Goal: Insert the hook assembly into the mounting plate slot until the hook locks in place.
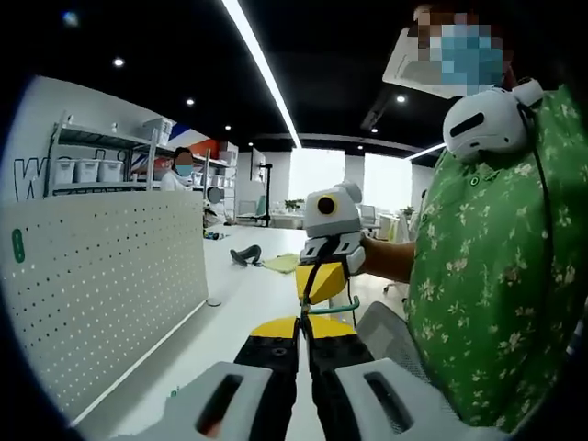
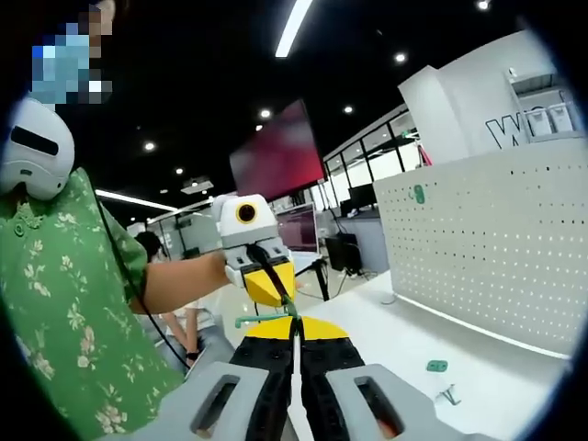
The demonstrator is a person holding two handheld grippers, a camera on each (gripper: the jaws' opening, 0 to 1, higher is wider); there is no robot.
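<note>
Both grippers meet tip to tip in mid-air over the white table. My left gripper has its yellow-tipped jaws shut on a thin green hook piece. The right gripper faces it from beyond, jaws together at the same piece. In the right gripper view my right gripper is shut at the green hook piece, with the left gripper pointing down at it. The white pegboard stands upright to the side, apart from both grippers, and carries a small green clip. The same pegboard and clip appear in the right gripper view.
A small green part and a bent metal hook lie on the table by the pegboard's foot. A person in a green floral shirt holds the grippers. Shelves with white bins stand behind the pegboard.
</note>
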